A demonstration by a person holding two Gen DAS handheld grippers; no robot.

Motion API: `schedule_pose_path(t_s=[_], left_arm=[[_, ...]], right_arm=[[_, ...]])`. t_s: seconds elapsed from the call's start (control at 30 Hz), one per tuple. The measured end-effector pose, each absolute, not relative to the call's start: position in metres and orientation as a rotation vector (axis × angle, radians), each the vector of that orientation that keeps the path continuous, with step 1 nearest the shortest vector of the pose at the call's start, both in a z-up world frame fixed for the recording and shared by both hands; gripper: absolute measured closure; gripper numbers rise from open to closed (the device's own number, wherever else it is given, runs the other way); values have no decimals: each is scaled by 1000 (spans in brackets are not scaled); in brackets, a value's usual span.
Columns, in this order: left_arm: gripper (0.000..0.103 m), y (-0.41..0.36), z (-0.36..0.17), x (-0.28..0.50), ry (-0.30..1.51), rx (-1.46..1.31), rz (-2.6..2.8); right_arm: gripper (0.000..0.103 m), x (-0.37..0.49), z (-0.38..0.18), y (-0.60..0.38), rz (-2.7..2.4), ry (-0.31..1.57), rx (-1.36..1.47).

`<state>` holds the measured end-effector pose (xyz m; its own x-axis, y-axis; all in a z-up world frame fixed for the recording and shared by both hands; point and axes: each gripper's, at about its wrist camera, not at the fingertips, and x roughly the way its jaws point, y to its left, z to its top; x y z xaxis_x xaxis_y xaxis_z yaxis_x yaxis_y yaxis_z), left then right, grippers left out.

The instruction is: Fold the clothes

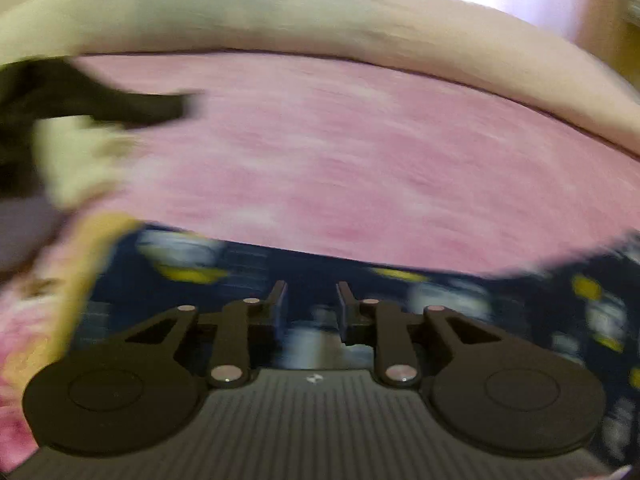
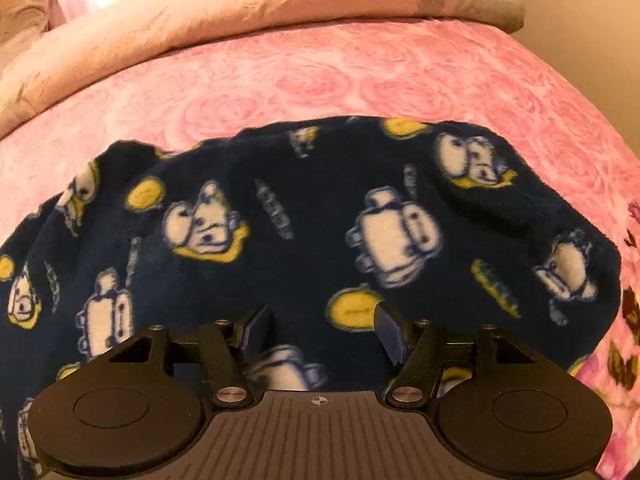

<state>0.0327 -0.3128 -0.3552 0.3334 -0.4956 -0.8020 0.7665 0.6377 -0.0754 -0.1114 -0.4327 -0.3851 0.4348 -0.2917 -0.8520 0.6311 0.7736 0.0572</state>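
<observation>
A navy fleece garment (image 2: 312, 216) printed with white figures and yellow spots lies spread on the pink bedspread (image 2: 304, 80). My right gripper (image 2: 322, 332) hovers low over its near part, jaws wide open with nothing between the fingers. The left wrist view is smeared by motion. In it the same navy garment (image 1: 520, 304) fills the lower edge under my left gripper (image 1: 312, 304), whose fingers stand apart with a narrow gap and only fabric behind them.
A beige quilt (image 2: 248, 4) is rolled along the far side of the bed. A blurred black shape (image 1: 84, 96) and a pale cream cloth (image 1: 76, 160) sit at the left. The bed's right edge (image 2: 624, 160) drops off.
</observation>
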Motion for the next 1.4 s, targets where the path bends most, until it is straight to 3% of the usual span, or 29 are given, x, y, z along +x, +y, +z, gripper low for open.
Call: schedule_pose_path(t_s=[0.13,0.3,0.4,0.53,0.63,0.67,0.7,0.9,1.0,1.07,1.13,1.17,1.27,1.4], left_arm=[[69,-371,-347,-16,931,334,-1110],[63,-456,-346,-62,946,331,-1332],[53,-504,-351,-78,951,349,-1441],[52,-553,-374,-96,1028,416,-1507],[65,-570,-391,-105,1033,463,-1504],[91,-576,-396,-106,1042,468,-1515],[103,-579,-400,-107,1056,465,-1530],[99,-578,-415,-111,942,421,-1496],[96,-580,-419,-119,897,447,-1439],[87,-577,-406,-128,836,479,-1399],[83,-560,-388,-126,793,403,-1344],[80,-550,-379,-124,783,356,-1323],[83,-515,-365,-121,811,278,-1331],[91,-483,-389,-158,859,490,-1537]], right_arm=[[42,-125,-363,-463,-602,885,395],[41,-128,-352,-521,-617,853,396],[41,-122,-355,-551,-587,847,403],[41,-118,-370,-586,-543,852,495],[42,-121,-379,-600,-508,825,570],[49,-121,-381,-601,-512,822,563],[94,-121,-383,-602,-516,818,555],[96,-121,-392,-607,-539,799,512],[96,-117,-397,-606,-575,789,471],[83,-116,-391,-602,-619,779,458],[39,-123,-378,-597,-721,742,435],[38,-134,-370,-593,-758,699,411],[38,-164,-350,-577,-690,641,398],[39,-166,-367,-533,-432,758,302]])
